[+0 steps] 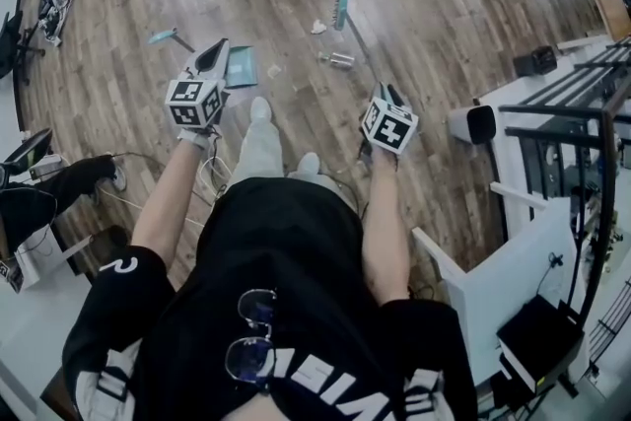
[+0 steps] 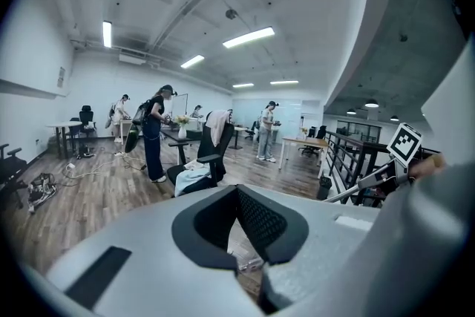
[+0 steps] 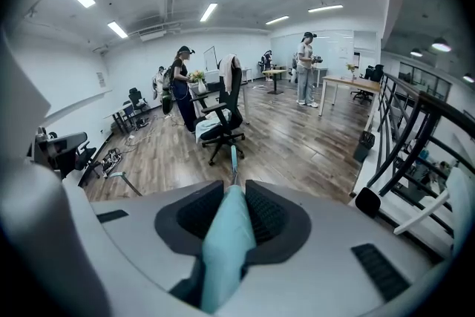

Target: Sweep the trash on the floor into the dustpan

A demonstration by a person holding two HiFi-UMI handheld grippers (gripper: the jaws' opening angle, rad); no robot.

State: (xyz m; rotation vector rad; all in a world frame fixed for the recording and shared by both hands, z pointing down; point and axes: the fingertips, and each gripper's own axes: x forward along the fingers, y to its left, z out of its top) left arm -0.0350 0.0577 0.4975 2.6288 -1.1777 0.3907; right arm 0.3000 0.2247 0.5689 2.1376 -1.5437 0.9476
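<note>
With the right gripper (image 3: 234, 189) clenched on the pale teal broom handle (image 3: 226, 256) and the left gripper (image 2: 237, 193) closed on nothing, we should drag the crumpled white paper (image 1: 317, 27) and the silver can (image 1: 340, 60) from one o'clock in short, low strokes towards the flat teal dustpan (image 1: 241, 67) at eleven o'clock.

**Teal tools on brown planks**

Between the black-padded grey jaws of the right gripper (image 3: 233, 191) runs a pale teal broom handle (image 3: 225, 256). Ahead of the jaws lie the brown wood-plank floor (image 1: 424, 5), a teal dustpan (image 1: 240, 66), a white paper scrap (image 1: 317, 27) and a silvery can (image 1: 340, 60). The marker cubes (image 1: 193, 103) show black-and-white squares.
</note>
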